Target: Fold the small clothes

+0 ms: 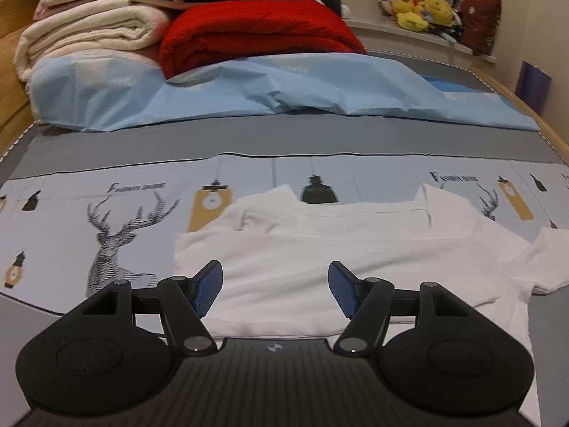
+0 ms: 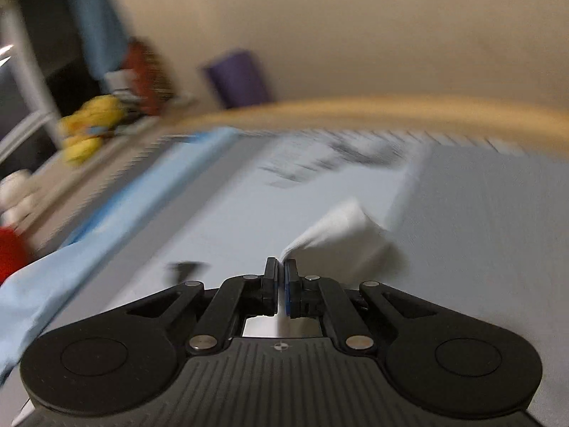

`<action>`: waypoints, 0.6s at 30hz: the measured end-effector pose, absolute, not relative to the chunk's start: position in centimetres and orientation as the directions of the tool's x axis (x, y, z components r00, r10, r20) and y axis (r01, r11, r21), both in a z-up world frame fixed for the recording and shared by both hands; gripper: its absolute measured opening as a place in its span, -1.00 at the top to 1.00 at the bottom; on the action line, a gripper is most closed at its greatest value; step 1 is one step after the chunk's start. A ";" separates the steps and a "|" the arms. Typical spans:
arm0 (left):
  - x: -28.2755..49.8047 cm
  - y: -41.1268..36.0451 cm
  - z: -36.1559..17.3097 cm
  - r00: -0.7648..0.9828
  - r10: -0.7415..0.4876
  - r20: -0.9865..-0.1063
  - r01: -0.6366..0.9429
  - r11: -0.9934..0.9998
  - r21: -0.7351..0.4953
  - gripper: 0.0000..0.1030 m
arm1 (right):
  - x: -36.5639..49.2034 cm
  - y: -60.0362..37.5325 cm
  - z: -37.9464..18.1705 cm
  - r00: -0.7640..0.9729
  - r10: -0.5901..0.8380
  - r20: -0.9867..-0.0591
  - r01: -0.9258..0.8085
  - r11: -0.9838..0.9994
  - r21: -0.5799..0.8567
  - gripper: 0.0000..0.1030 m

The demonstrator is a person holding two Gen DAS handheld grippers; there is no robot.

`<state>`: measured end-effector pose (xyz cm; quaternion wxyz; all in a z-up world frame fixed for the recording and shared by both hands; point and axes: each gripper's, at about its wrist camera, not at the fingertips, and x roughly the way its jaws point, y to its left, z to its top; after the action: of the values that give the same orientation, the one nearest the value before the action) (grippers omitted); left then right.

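Grippers first: the left gripper [image 1: 275, 290] hangs spread wide over the near part of the white shirt [image 1: 320, 249], nothing between its blue pads [image 1: 208, 290], while the right gripper [image 2: 281, 286] has its jaws pressed together, and a corner of white cloth [image 2: 341, 235] sticks out just past the tips. That view is badly smeared, so I cannot tell for sure whether the cloth is truly pinched or only lying beside the tips. The shirt lies on the printed bedsheet [image 1: 106, 213], its collar toward the far side, one sleeve trailing off to the right, and its far-left part already rumpled over itself. To my eye the main risk is the right-hand pinch: if it has caught only a thin edge, or nothing, a quick pull would let the corner slip free and drop in a heap. With the left side unheld, dragging from the right could also slide the whole shirt across the sheet instead of folding it, or deepen the bunching on the left. The left tool, closing where it hovers, might grab the bedsheet along with the shirt. The pile of blankets [image 1: 249, 32] at the far end looks well clear.
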<state>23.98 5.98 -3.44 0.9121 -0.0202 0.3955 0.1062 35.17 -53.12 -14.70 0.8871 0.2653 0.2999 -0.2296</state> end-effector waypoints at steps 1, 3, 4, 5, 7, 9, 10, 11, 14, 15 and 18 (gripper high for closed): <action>23.9 6.6 -3.3 0.661 0.185 -0.727 -0.224 0.974 0.044 -0.38 | 35.5 -51.2 -13.1 0.748 -0.217 -0.627 0.510 0.793 0.334 0.95; 23.7 7.9 -2.9 0.654 0.198 -0.730 -0.262 0.965 0.027 -0.38 | 36.0 -45.9 -9.5 0.818 -0.122 -0.563 0.358 0.873 0.331 0.95; 23.5 8.7 -2.7 0.652 0.205 -0.730 -0.283 0.959 0.017 -0.38 | 36.0 -42.9 -7.6 0.849 -0.062 -0.525 0.272 0.903 0.332 0.95; 23.4 9.5 -2.4 0.649 0.217 -0.729 -0.306 0.952 0.010 -0.38 | 35.9 -39.8 -5.8 0.873 0.004 -0.488 0.183 0.924 0.336 0.95; 23.0 11.0 -1.8 0.646 0.258 -0.719 -0.352 0.936 0.019 -0.38 | 35.2 -33.0 -2.4 0.894 0.160 -0.418 0.002 0.933 0.361 0.94; 22.7 12.2 -1.2 0.644 0.293 -0.707 -0.383 0.923 0.035 -0.38 | 33.8 -25.9 0.1 0.877 0.327 -0.352 -0.180 0.903 0.390 0.94; 22.5 12.9 -1.0 0.644 0.299 -0.704 -0.394 0.918 0.029 -0.38 | 33.1 -22.6 0.9 0.851 0.406 -0.334 -0.256 0.875 0.411 0.92; 22.3 13.5 -0.7 0.644 0.298 -0.705 -0.404 0.915 0.019 -0.38 | 32.6 -19.5 1.2 0.801 0.498 -0.331 -0.332 0.831 0.447 0.89; 22.0 15.4 -0.1 0.643 0.276 -0.714 -0.426 0.904 -0.034 -0.38 | 32.1 -12.2 -0.3 0.541 0.732 -0.414 -0.472 0.672 0.570 0.70; 22.0 15.9 0.0 0.640 0.270 -0.719 -0.430 0.902 -0.045 -0.38 | 32.1 -10.8 -1.2 0.456 0.754 -0.472 -0.465 0.654 0.596 0.66; 21.9 16.7 -0.1 0.629 0.250 -0.736 -0.435 0.898 -0.067 -0.38 | 31.9 -11.7 -1.6 0.413 0.706 -0.575 -0.407 0.708 0.578 0.66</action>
<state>21.93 16.70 -0.08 0.8944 -0.1198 0.3861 0.1914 31.94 -11.69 -1.63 0.8216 0.1772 0.4230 0.3387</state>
